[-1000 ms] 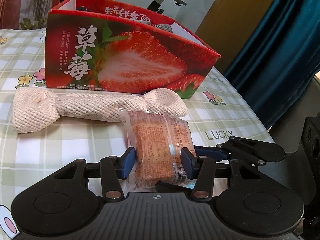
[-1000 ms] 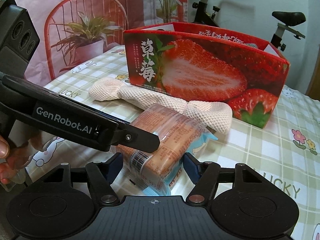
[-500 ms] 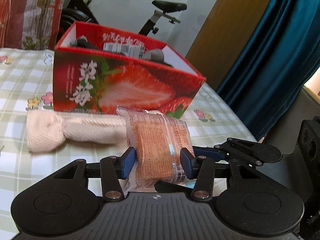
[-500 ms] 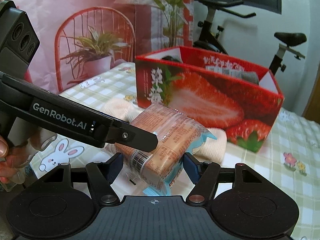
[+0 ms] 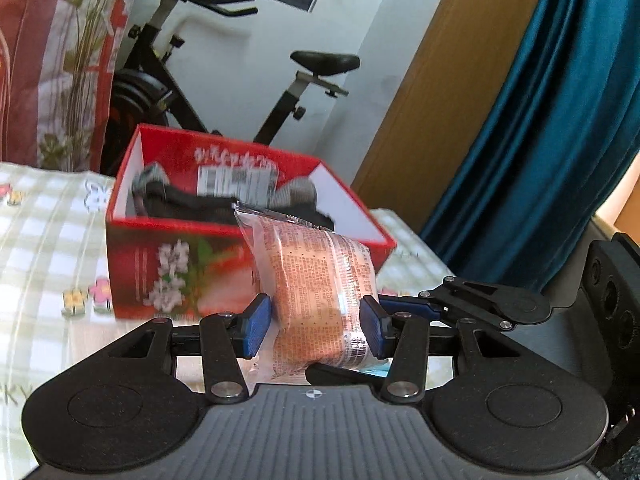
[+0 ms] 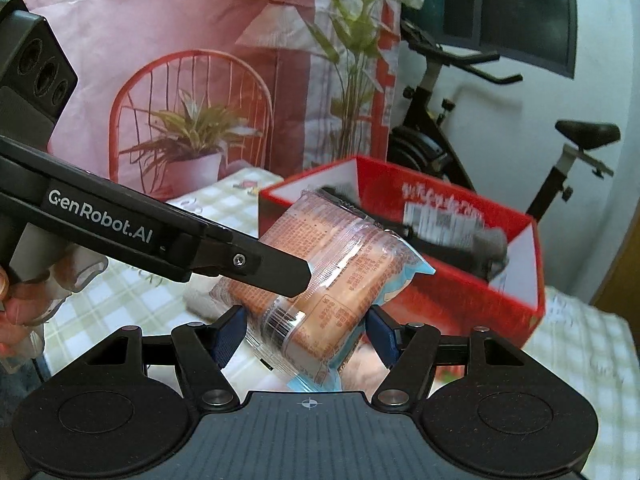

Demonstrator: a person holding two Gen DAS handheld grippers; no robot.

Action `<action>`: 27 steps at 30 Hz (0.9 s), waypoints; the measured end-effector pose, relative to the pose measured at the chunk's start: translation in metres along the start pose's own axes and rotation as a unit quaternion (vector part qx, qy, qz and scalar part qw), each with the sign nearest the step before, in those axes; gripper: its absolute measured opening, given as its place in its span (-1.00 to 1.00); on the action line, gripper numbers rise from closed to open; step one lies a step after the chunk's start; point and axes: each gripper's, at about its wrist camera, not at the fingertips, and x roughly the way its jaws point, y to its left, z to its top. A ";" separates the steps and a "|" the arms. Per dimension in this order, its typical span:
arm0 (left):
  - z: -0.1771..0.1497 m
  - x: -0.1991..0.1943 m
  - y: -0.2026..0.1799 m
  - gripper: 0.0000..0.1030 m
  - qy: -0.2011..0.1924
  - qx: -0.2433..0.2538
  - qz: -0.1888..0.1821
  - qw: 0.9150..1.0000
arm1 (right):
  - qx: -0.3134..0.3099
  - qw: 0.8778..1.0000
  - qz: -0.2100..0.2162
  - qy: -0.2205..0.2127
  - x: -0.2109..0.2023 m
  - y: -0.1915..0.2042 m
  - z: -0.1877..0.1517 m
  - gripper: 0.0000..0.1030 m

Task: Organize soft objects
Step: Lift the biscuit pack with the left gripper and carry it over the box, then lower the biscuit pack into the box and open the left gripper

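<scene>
Gripping one wrapped snack packet [image 5: 320, 300] together, both grippers' fingers [image 5: 256, 330] carry it above the surface toward the strawberry box [image 5: 180, 264], which already holds dark socks [image 5: 188, 202].

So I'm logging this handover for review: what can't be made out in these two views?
- Print on the snack packet: too small, both views.
- Floor of the red box: left view, hidden by dark clothes; right view, packet covers part.
- Right gripper contact: packet hides its fingertips.
- Left gripper: table beneath it hidden.
</scene>
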 end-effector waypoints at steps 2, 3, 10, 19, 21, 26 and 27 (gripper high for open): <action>0.011 0.001 0.002 -0.02 -0.007 0.000 0.000 1.000 | -0.007 1.000 0.000 -0.005 0.003 -0.005 0.011 0.21; 0.016 0.001 0.002 -0.02 -0.009 -0.001 0.000 1.000 | -0.010 1.000 0.001 -0.007 0.004 -0.007 0.016 0.21; 0.050 0.013 0.010 -0.02 -0.025 0.005 0.001 1.000 | -0.020 1.000 0.008 -0.016 0.022 -0.032 0.051 0.21; 0.102 0.064 0.044 -0.02 -0.025 -0.010 0.012 1.000 | -0.009 1.000 0.024 -0.010 0.080 -0.084 0.099 0.21; 0.109 0.078 0.056 -0.01 -0.019 -0.025 0.013 0.999 | -0.003 1.000 0.029 -0.001 0.099 -0.094 0.106 0.21; 0.117 0.113 0.077 -0.01 0.000 -0.038 0.027 0.999 | 0.003 0.999 0.040 0.028 0.147 -0.115 0.112 0.21; 0.117 0.118 0.081 -0.01 0.004 -0.039 0.030 0.999 | 0.003 0.999 0.042 0.035 0.155 -0.117 0.111 0.20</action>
